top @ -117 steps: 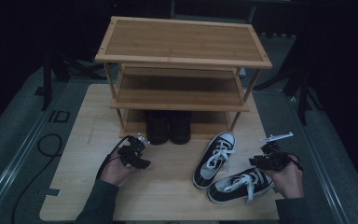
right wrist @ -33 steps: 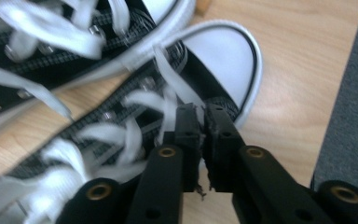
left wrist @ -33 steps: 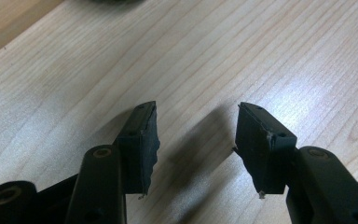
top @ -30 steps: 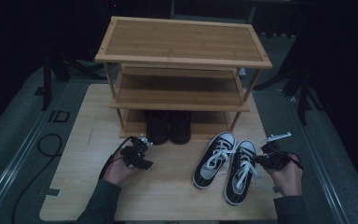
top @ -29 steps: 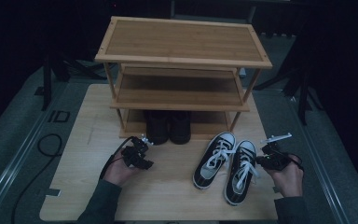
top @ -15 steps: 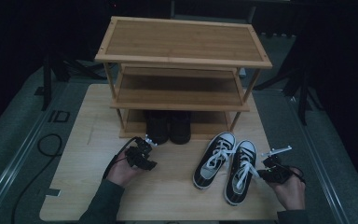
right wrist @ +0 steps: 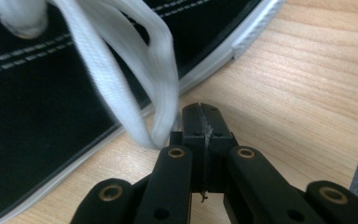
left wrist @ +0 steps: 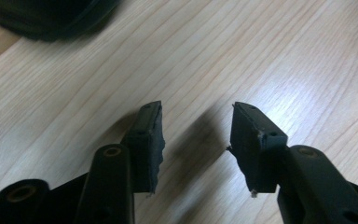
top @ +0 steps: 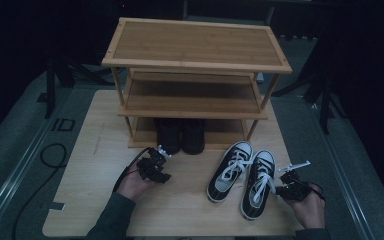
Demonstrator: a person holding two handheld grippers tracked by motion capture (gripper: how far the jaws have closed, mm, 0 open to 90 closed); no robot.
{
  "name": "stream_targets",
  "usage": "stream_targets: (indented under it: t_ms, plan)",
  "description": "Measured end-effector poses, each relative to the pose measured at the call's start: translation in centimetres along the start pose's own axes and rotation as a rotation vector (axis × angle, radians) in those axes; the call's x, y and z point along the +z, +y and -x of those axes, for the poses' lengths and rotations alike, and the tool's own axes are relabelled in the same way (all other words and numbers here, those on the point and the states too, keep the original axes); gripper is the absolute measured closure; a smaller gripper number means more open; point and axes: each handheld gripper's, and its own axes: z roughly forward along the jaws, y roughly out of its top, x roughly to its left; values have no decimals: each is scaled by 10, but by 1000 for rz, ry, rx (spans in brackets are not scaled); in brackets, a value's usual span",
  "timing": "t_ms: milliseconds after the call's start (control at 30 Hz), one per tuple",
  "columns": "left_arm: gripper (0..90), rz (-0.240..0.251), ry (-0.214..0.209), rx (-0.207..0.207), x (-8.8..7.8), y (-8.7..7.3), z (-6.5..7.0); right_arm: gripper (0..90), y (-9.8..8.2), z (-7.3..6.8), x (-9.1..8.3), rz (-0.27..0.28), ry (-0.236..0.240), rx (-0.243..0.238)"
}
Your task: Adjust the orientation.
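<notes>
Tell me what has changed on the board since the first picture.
The right-hand sneaker, which lay crosswise near the right gripper, now stands parallel beside the other sneaker. That gripper has drawn back toward the person, fingers shut, with a lace loop hanging just before them. The left gripper edged toward the black boots, its empty fingers just closing somewhat. The rack, boots and left sneaker stayed put.

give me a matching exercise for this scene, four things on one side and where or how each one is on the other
Things:
1. left tongs
2. right tongs
3. sneakers
4. boots

Places or states:
a. on the rack's bottom shelf
b. shut, empty, beside a white lace
c. side by side on the board, right of centre
d. open over bare wood

Pairs: 1-d, 2-b, 3-c, 4-a
</notes>
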Motion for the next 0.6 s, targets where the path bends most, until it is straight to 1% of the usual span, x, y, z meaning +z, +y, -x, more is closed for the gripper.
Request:
stream_targets:
  t_ms: [67, 100, 133, 167, 200, 233, 367, 467, 500, 600]
  plan:
    - [593, 15, -2, 18, 1, 4, 6, 900, -2, 1, 0, 1, -1, 12]
    - [611, 16, -3, 33, 2, 6, 9, 900, -2, 2, 0, 2, -1, 16]
    - [632, 16, -3, 33, 2, 6, 9, 900, -2, 2, 0, 2, -1, 16]
    - [632, 17, -15, 49, 4, 10, 14, 900, -3, 3, 0, 4, -4, 19]
    - [674, 20, -22, 54, 5, 12, 16, 900, -3, 4, -1, 7, -5, 22]
    - [690, 26, -29, 62, 7, 14, 21, 900, -3, 5, -2, 9, -6, 25]
    - [756, 24, -40, 104, 13, 23, 33, 900, -2, 8, -7, 26, -16, 32]
    - [778, 25, -40, 121, 18, 28, 39, 900, 0, 10, -11, 42, -23, 37]
    - [796, 11, -35, 142, 20, 30, 40, 900, 0, 10, -11, 43, -24, 39]
    - [845, 11, -36, 145, 25, 34, 43, 900, 2, 11, -13, 51, -28, 40]
